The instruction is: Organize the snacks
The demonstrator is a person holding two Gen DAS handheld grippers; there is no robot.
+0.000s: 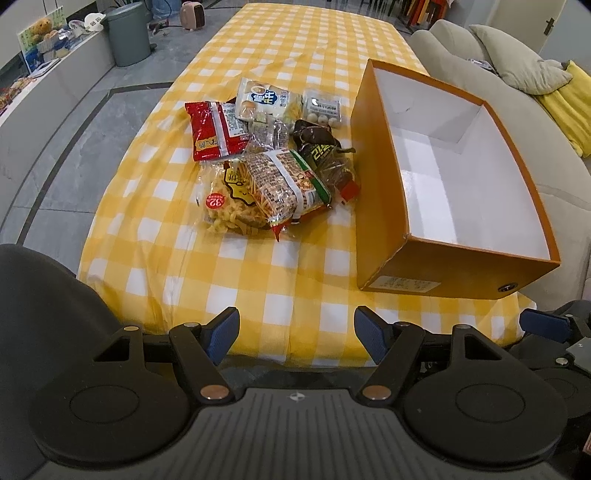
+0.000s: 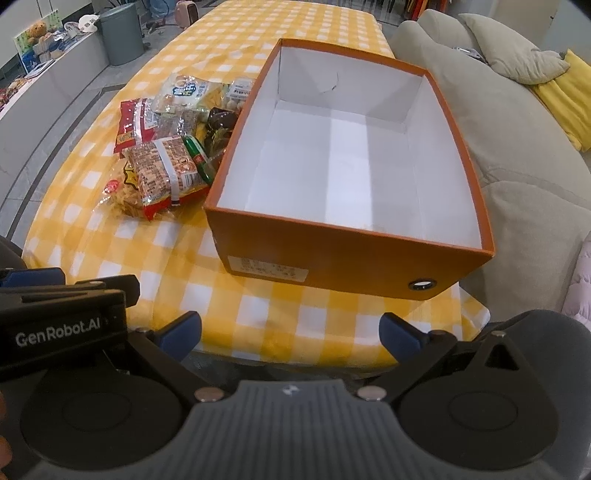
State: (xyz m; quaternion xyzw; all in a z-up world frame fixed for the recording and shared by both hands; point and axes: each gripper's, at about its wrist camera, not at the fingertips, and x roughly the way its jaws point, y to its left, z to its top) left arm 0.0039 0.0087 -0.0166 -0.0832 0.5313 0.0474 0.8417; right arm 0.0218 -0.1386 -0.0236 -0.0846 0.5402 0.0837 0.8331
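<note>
A heap of snack packets [image 1: 266, 155] [image 2: 166, 147] lies on the yellow checked tablecloth [image 1: 258, 280]: a red bag [image 1: 214, 131], a clear bag of yellow crisps [image 1: 232, 203], a noodle-print packet [image 1: 288, 186], a white bun pack [image 1: 258, 98] and a dark packet [image 1: 317, 142]. Right of the heap stands an orange box [image 1: 380, 184] [image 2: 332, 254], white inside and with nothing in it. My left gripper [image 1: 295, 332] hovers open over the table's near edge, well short of the heap. My right gripper [image 2: 290, 332] is open too, in front of the box.
A beige sofa [image 2: 517, 158] with cushions and a yellow throw [image 1: 569, 107] runs along the table's right side. A grey bin [image 1: 129, 33] and a pink heater [image 1: 194, 14] stand on the floor at far left. The other gripper's body [image 2: 62, 325] shows at the right wrist view's left edge.
</note>
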